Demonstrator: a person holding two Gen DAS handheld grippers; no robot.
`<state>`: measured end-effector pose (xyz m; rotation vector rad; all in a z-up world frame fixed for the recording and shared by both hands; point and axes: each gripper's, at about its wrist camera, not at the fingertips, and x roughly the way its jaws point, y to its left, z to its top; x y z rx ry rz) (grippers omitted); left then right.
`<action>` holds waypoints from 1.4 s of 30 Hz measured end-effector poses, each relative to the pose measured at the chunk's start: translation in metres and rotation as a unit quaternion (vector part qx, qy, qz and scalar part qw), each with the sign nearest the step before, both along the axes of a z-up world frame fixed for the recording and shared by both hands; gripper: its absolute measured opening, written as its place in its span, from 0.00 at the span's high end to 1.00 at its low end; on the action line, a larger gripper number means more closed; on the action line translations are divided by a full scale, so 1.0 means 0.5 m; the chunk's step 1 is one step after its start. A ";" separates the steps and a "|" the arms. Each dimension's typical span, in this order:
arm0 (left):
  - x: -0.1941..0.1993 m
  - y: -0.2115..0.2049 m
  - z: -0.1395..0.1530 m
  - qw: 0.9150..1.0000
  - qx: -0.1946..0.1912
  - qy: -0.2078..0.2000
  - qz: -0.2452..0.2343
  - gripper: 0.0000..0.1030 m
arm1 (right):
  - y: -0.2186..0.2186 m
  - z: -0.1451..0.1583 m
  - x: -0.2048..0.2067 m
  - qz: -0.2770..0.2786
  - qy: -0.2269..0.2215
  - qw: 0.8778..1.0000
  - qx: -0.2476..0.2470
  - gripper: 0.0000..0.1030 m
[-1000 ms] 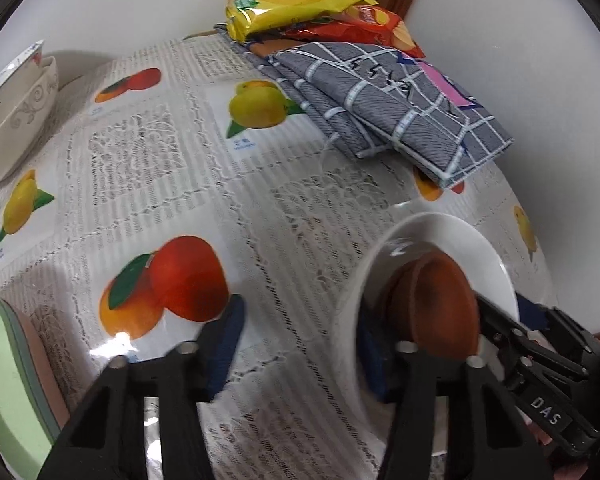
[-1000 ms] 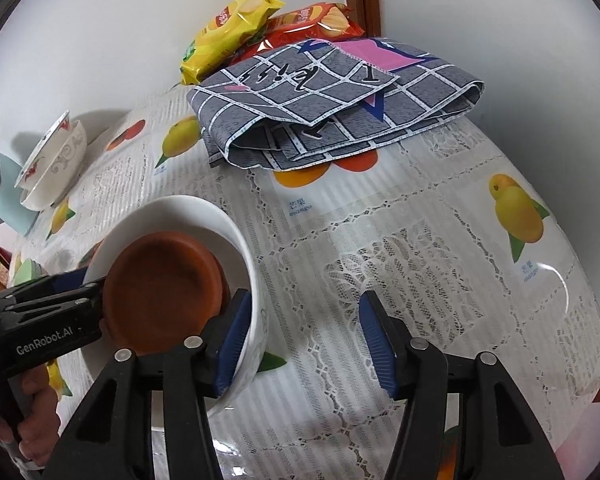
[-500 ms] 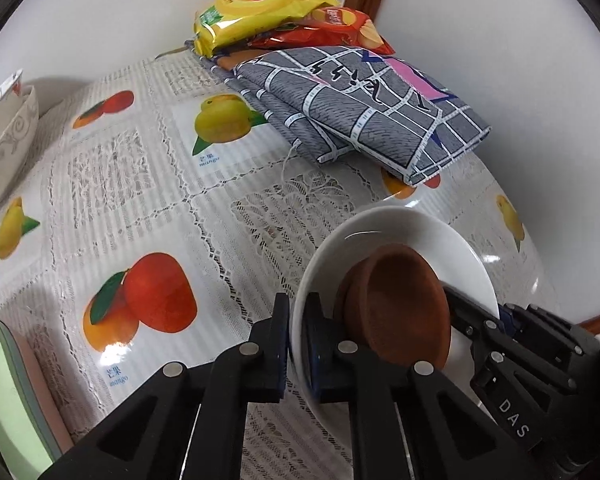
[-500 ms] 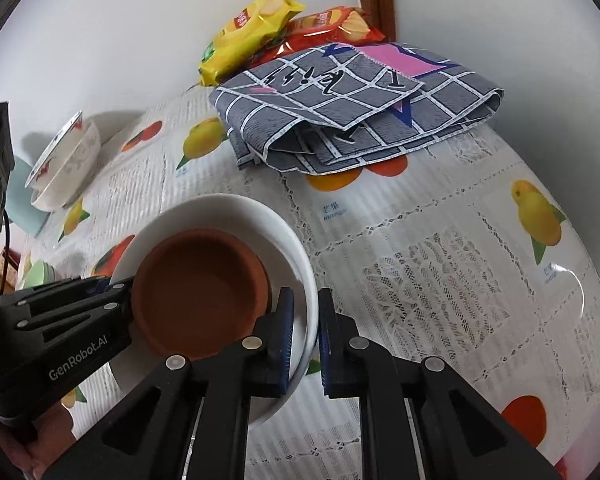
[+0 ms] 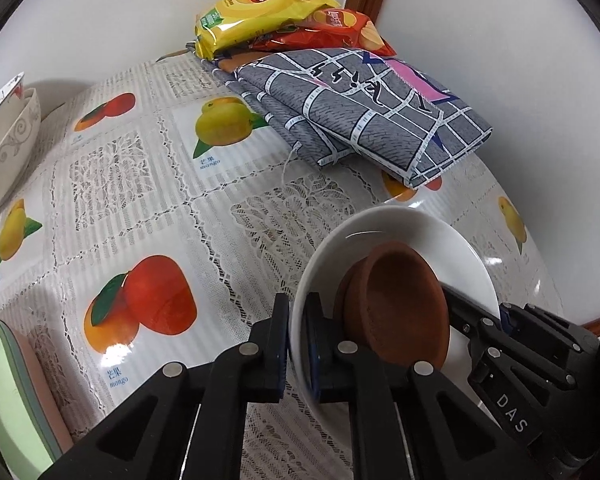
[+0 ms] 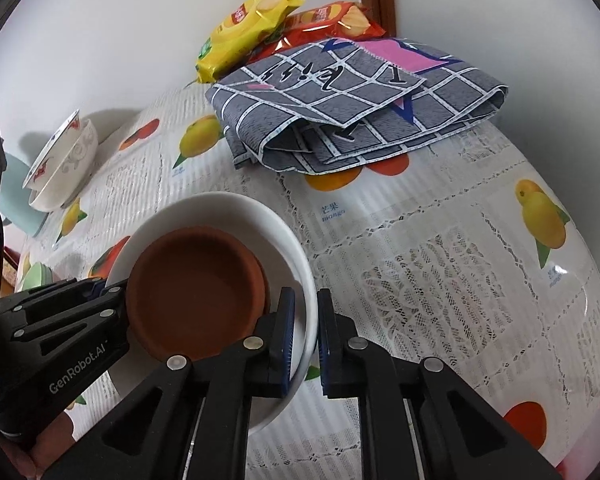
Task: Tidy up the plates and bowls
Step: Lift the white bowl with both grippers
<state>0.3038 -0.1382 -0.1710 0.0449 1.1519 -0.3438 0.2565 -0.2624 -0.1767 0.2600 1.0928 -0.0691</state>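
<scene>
Both grippers, wide apart a second ago, now clamp opposite edges of the white bowl (image 6: 236, 216). Left gripper (image 5: 298, 340): fingers pinched narrow on the bowl's near-left rim, one finger inside, one outside. Right gripper (image 6: 302, 340): fingers likewise narrow on the right rim. Brown dish (image 6: 196, 292) sits nested inside the white bowl; its underside is hidden. Whether the bowl rests on or hangs just above the fruit-print tablecloth (image 6: 440, 272) cannot be told. Far right: folded grey checked cloth (image 5: 364, 116), with a yellow chip bag (image 5: 260, 8) and a red chip bag (image 5: 340, 28) behind it. Far left: patterned bowls (image 6: 62, 168), stacked. Near left: green plate stack (image 5: 4, 392), cut off by the frame.
</scene>
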 end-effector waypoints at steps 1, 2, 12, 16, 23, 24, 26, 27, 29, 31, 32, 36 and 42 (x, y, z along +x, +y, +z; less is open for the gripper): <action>0.000 0.002 0.000 1.000 -0.004 0.001 0.002 0.92 | -0.003 -0.001 0.000 -0.003 -0.002 1.000 0.005 0.90; -0.001 0.004 0.001 1.000 -0.006 0.002 0.003 0.92 | -0.006 -0.001 -0.001 -0.006 -0.004 1.000 0.011 0.90; -0.034 0.009 0.008 1.000 -0.024 0.004 0.012 0.92 | -0.012 0.011 -0.029 -0.019 -0.010 1.000 0.022 0.90; -0.050 0.011 0.016 0.999 -0.033 0.006 0.017 0.92 | -0.013 0.024 -0.045 -0.020 -0.013 0.999 0.023 0.90; -0.078 0.017 0.045 0.999 -0.033 -0.006 0.022 0.92 | -0.006 0.048 -0.072 -0.015 -0.026 0.999 0.023 0.90; -0.081 0.018 0.050 0.999 -0.034 -0.008 0.024 0.92 | -0.006 0.051 -0.075 -0.014 -0.028 0.999 0.024 0.90; -0.087 0.020 0.058 0.999 -0.033 -0.010 0.024 0.92 | -0.006 0.059 -0.080 -0.013 -0.030 0.999 0.026 0.90; -0.091 0.022 0.064 0.999 -0.034 -0.012 0.026 0.92 | -0.005 0.064 -0.082 -0.012 -0.032 0.999 0.027 0.90; -0.096 0.023 0.074 0.999 -0.033 -0.015 0.028 0.92 | -0.002 0.075 -0.085 -0.010 -0.037 0.999 0.026 0.90; -0.100 0.026 0.083 0.999 -0.032 -0.018 0.030 0.92 | 0.002 0.086 -0.087 -0.007 -0.040 0.999 0.024 0.90; -0.102 0.028 0.088 0.999 -0.033 -0.019 0.032 0.92 | 0.002 0.090 -0.089 -0.006 -0.042 0.999 0.024 0.90; -0.110 0.033 0.106 0.998 -0.030 -0.027 0.038 0.92 | 0.006 0.109 -0.092 -0.001 -0.047 0.998 0.030 0.90; -0.123 0.040 0.132 0.998 -0.030 -0.039 0.044 0.92 | 0.013 0.131 -0.099 0.004 -0.057 0.998 0.032 0.90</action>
